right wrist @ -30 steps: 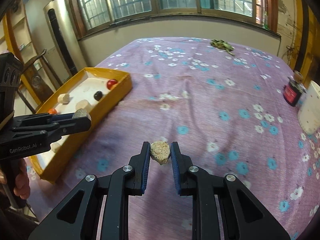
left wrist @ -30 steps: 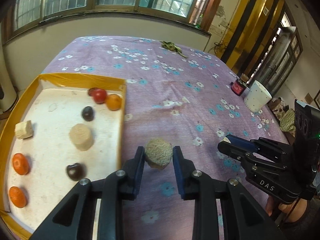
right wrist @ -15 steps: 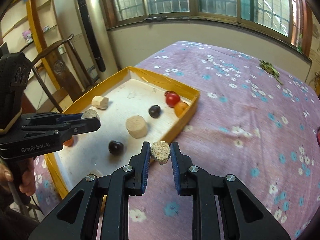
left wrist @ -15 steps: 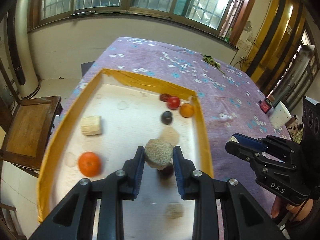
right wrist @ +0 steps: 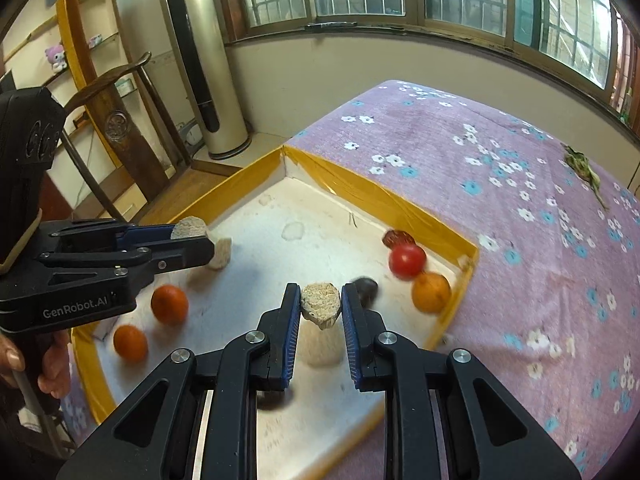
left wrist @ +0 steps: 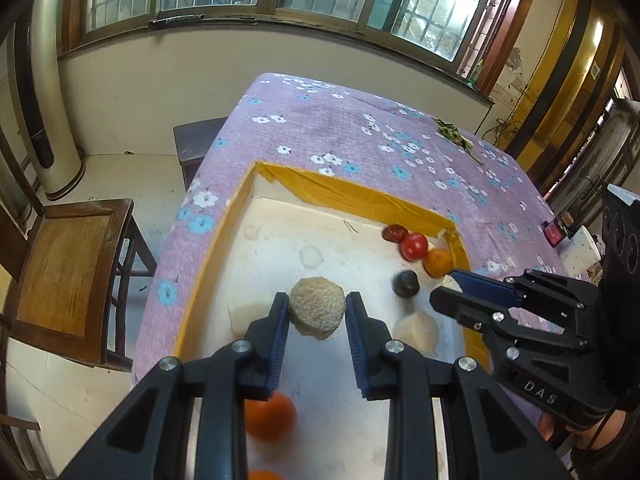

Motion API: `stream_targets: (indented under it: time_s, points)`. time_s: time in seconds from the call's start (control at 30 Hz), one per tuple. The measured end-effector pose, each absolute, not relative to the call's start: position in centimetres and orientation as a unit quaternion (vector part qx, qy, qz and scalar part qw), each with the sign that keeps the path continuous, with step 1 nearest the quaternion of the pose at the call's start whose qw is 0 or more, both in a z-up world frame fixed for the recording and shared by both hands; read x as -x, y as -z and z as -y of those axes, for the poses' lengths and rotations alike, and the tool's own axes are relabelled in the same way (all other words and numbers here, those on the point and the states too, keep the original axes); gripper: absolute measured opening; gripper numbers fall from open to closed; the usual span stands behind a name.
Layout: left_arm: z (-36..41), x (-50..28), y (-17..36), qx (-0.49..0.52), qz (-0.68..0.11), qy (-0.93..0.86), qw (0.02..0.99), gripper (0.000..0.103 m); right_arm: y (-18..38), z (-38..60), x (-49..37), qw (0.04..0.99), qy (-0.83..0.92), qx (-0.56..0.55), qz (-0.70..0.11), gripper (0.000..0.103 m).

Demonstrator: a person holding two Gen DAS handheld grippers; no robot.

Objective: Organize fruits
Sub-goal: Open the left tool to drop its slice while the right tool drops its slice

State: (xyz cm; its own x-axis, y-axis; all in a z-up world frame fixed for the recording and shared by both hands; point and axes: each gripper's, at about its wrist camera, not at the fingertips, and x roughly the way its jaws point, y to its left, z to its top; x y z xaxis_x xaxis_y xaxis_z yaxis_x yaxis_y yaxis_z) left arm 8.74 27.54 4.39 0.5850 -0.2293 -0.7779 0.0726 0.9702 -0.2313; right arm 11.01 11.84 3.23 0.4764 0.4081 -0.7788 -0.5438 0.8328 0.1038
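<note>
Orange (left wrist: 269, 416) half hidden behind left tongs (left wrist: 317, 312), dark fruit (right wrist: 366, 290) blurred

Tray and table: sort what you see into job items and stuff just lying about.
Job items: yellow-rimmed tray; beige lump in the left gripper; smaller beige piece in the right gripper; tomato; oranges.

Lying about: wooden chair; white cup; green sprig; tower fan.

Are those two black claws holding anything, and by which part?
Left gripper: round rough tan ball, clamped at its sides. Right gripper: smaller tan chunk, pinched at its sides.
</note>
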Motion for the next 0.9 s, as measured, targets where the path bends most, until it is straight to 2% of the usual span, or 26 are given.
stream_targets:
  time_s: [0.3, 0.9]
  points:
    - [-28.7, -13.6, -2.3, 0.074, -0.476, 0.08, 0.872, 0.031, -0.8, -15.1, -14.3, 0.841, -0.279, 0.099, -0.452, 0.02]
    - [-28.1, -15.1, -0.9, 0.018, -0.489, 0.067, 0.869, 0.031, 1.8, -16.4, -15.7, 0.81, -0.268, 0.147, -0.501, 0.021]
